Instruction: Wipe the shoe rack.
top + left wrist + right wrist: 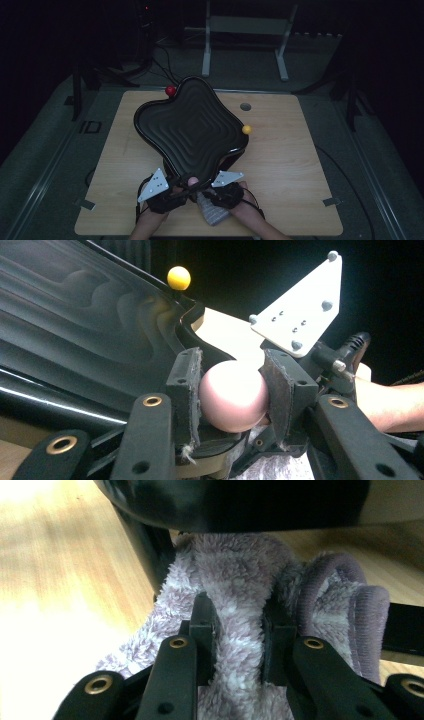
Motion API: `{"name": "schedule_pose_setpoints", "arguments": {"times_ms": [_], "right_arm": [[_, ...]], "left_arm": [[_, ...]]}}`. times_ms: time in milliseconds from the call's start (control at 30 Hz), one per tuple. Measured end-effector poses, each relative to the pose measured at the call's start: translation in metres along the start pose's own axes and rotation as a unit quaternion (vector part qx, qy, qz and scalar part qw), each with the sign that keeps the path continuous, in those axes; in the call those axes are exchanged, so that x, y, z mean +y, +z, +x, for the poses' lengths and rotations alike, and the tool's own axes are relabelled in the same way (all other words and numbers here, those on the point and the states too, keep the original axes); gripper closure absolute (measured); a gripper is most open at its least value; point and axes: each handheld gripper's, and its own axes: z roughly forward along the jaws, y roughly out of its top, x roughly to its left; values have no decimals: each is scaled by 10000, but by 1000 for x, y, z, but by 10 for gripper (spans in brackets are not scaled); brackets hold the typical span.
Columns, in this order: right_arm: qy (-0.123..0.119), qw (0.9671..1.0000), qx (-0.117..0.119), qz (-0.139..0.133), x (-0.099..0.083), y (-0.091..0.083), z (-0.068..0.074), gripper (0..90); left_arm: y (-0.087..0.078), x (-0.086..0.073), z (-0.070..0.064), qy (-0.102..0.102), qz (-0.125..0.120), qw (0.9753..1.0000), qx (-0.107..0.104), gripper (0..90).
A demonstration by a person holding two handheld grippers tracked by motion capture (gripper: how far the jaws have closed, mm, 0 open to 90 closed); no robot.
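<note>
1. You are bringing both forearms in from the near edge of the wooden table (300, 165), with the two grippers side by side at the near corner of the black wavy tray (192, 125).
2. Your left gripper (232, 390) is clamping its two black jaws on a pink ball knob (232, 396) at the tray's near corner; the pads are pressing against the knob on both sides. In the high view that gripper (172, 192) is sitting just left of the knob (192, 181).
3. Your right gripper (239, 630) is pinching a fold of the fluffy lilac cloth (240, 580) between its jaws, and the cloth is bunching up against the dark underside of the tray. From above, the right gripper (225, 192) is lying just right of the left one, with the cloth (212, 212) showing beneath and between them.
4. The tray is tilting up from the table, its ribbed inner face turning toward you, while you are holding it by the near knob.
5. Farther out, a yellow ball knob (246, 129) is sticking out at the tray's right corner and a red ball knob (170, 90) at its far corner.
6. Beyond the tray, a small grey round cap (245, 106) is lying flat on the tabletop.
</note>
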Motion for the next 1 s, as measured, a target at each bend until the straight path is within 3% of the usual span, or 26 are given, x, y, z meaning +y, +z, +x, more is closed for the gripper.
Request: {"name": "schedule_pose_setpoints", "arguments": {"times_ms": [33, 67, 167, 233, 300, 433, 467, 533, 567, 633, 667, 700, 767, 800, 967, 1000], "right_arm": [[19, 9999, 145, -25, 3, -2, 6, 731], [-183, 9998, -13, -3, 3, -1, 11, 730], [-222, 9997, -30, -28, 3, 0, 11, 730], [-201, 9998, -29, -65, 1, 1, 8, 732], [-386, 9991, -144, -58, 0, 2, 5, 732], [-358, 9992, -189, -48, 0, 1, -3, 732], [-302, 9994, -181, -57, -1, 0, -7, 732], [-247, 9988, -415, -65, -3, -3, -21, 732], [-247, 9988, -415, -65, -3, -3, -21, 732], [-75, 9979, -632, -90, -5, -7, -39, 731], [-75, 9979, -632, -90, -5, -7, -39, 731], [39, 9972, -737, -113, -5, -8, -50, 731], [77, 9965, -818, -125, -5, -9, -55, 730], [165, 9953, -947, -137, -6, -10, -64, 729], [278, 9921, -1212, -144, -7, -12, -78, 728], [348, 9903, -1336, -157, -8, -13, -84, 728]], "left_arm": [[0, 0, 0, -2, 8, 10000, -6, 604], [-1, 0, 1, -10, 12, 10000, -22, 604], [-1, 0, 1, -19, 21, 10000, -30, 604], [-1, 0, 1, -20, 24, 10000, -28, 604], [-2, 1, 2, -37, 31, 10000, -39, 605], [-2, 1, 2, -52, 39, 10000, -42, 605], [-1, 1, 2, -53, 37, 10000, -40, 604], [-1, 1, 2, -54, 28, 10000, -41, 604], [-1, 1, 2, -54, 28, 10000, -41, 604], [-1, 1, 2, -56, 30, 10000, -46, 604], [-1, 1, 2, -56, 27, 10000, -49, 604], [0, 1, 2, -55, 27, 10000, -49, 604], [0, 1, 1, -62, 24, 10000, -44, 604], [0, 1, 1, -68, 23, 10000, -41, 604], [1, 1, 1, -76, 19, 10000, -48, 604], [1, 1, 1, -78, 17, 10000, -53, 604]]}}
